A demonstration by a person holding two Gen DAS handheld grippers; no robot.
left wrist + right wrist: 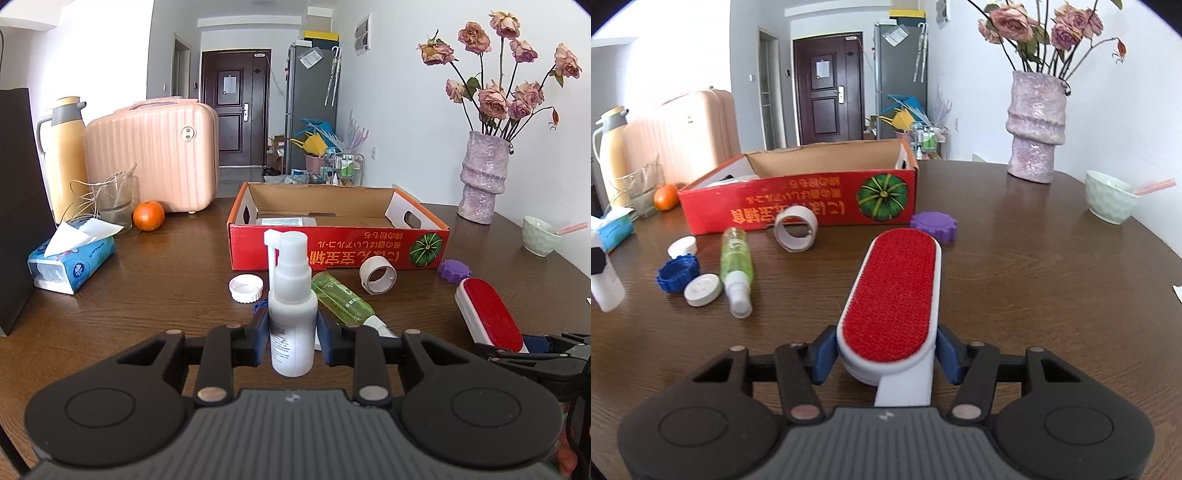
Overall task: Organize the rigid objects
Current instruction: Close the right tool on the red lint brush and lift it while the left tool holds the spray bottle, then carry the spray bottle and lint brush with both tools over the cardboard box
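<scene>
You have two spray bottles (735, 271), one white, one green; four loose caps (678, 274): two white, one blue, one purple; one tape ring (795, 229); one red lint brush (894, 295); and one red cardboard box (798, 199) at the far side.

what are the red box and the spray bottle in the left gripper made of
Red box: seemingly corrugated cardboard, with a brown raw inside, folded flaps and a printed glossy red outside. Spray bottle: probably opaque white plastic, smooth with a soft sheen and a moulded nozzle.
</scene>
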